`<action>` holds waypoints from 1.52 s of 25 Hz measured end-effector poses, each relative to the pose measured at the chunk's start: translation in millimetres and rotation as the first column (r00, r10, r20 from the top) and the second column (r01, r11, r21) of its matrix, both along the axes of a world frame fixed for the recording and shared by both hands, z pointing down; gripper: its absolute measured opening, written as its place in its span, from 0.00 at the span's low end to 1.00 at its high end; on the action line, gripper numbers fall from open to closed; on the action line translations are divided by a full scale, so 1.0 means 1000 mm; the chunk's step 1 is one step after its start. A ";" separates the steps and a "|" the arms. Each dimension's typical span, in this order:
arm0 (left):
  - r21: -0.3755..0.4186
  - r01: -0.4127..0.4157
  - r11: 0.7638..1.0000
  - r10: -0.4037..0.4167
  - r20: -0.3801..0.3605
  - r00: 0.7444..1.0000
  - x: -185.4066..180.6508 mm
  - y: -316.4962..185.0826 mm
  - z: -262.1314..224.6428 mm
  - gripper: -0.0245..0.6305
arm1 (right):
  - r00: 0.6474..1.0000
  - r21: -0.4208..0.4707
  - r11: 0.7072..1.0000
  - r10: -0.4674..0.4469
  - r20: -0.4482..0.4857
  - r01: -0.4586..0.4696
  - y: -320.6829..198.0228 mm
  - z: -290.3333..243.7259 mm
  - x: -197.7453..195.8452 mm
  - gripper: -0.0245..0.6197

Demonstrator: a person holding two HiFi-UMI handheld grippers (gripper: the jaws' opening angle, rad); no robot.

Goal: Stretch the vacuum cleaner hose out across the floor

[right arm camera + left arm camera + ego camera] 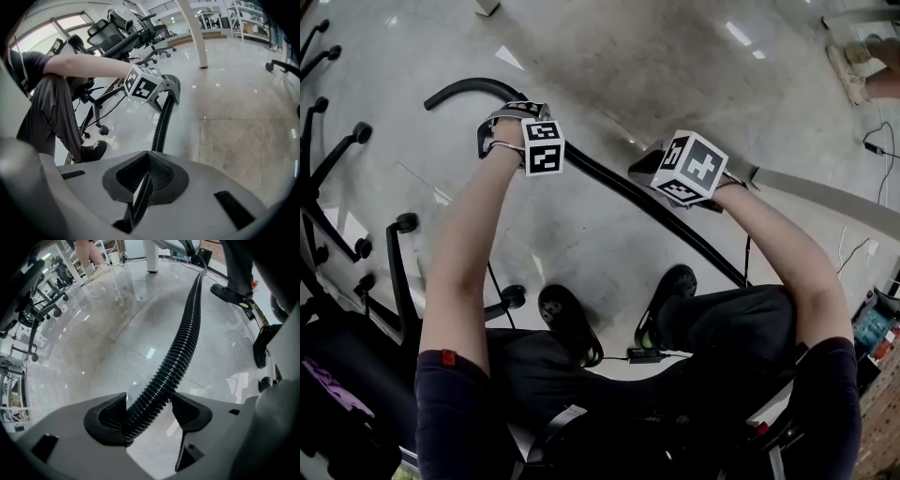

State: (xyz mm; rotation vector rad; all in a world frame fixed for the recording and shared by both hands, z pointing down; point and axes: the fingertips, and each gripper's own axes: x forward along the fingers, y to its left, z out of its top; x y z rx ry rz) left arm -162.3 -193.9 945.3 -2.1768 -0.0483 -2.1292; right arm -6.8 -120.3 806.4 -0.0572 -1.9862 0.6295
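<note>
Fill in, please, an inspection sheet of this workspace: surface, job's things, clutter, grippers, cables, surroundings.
Surface: glossy pale floor, with a dull stained patch further out.
Job's things: black ribbed hose, running from the left gripper past the right gripper, curved at its far end.
Clutter: office chairs crowded on the person's left.
Grippers: left gripper shut on the hose; right gripper has its jaws together, and the hose only shows through the slit behind them, seemingly not held.
Cables: black adapter with its cable, beside the person's shoes.
Surroundings: white pillar; shelving beyond.
</note>
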 end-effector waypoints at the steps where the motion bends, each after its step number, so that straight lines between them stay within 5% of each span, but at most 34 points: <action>1: -0.010 -0.028 1.000 0.028 0.025 0.999 -0.001 0.000 0.001 0.50 | 1.000 -0.007 1.000 -0.013 -0.005 0.013 0.005 0.003 0.001 0.05; 4: -0.045 -0.127 0.991 0.132 0.129 0.983 -0.016 0.001 0.005 0.58 | 0.999 -0.020 0.999 -0.032 -0.010 0.032 0.012 0.007 0.001 0.05; 9: -0.066 -0.138 0.988 0.146 0.144 0.979 -0.019 0.002 0.009 0.58 | 0.999 -0.022 0.999 -0.037 -0.018 0.036 0.012 0.013 0.005 0.05; 15: -0.073 0.045 0.996 -0.040 0.064 0.997 -0.027 -0.004 0.006 0.58 | 1.000 0.000 1.000 -0.025 -0.011 0.025 0.004 0.009 0.007 0.05; 22: -0.083 0.228 0.970 -0.231 -0.018 0.973 -0.039 -0.012 0.000 0.57 | 1.000 0.017 1.000 0.002 -0.011 -0.002 0.002 0.003 0.014 0.05; 30: -0.096 0.229 0.969 -0.231 -0.009 0.973 -0.039 -0.012 0.001 0.57 | 0.999 0.032 0.999 0.031 0.013 -0.032 0.001 -0.002 0.016 0.05; 38: -0.122 0.186 0.975 -0.183 0.036 0.983 -0.043 -0.013 0.003 0.57 | 0.967 -0.096 0.968 0.240 0.088 -0.232 -0.012 -0.020 -0.010 0.05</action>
